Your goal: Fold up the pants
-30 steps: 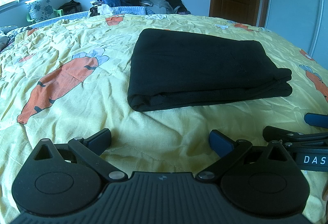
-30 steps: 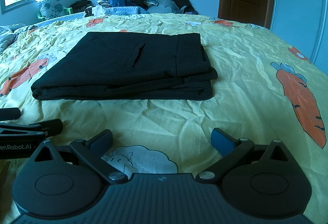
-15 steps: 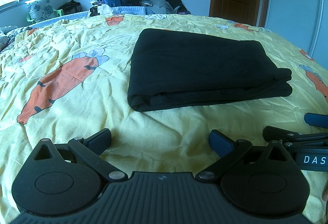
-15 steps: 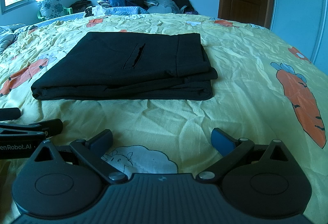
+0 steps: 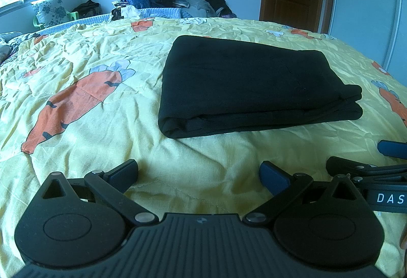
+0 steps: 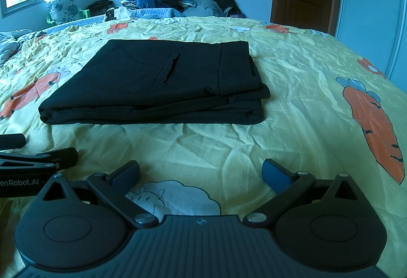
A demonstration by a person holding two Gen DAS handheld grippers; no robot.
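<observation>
Lettering "DAS" is showing on the right tongs (image 5: 391,151), "enRobot.AI" on the left tongs (image 6: 38,148). Black pants (image 6: 162,85) are lying folded on the bed (image 6: 305,105), beyond both tongs, each gaping, gripping nothing.

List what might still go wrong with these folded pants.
1. The black pants lie folded, but the right-hand edges are stepped, not flush; a nudge might spread the layers.
2. Both claws, left and right, sit open and low on the wrinkled yellow bedspread; dragging it may shift the pants.
</observation>
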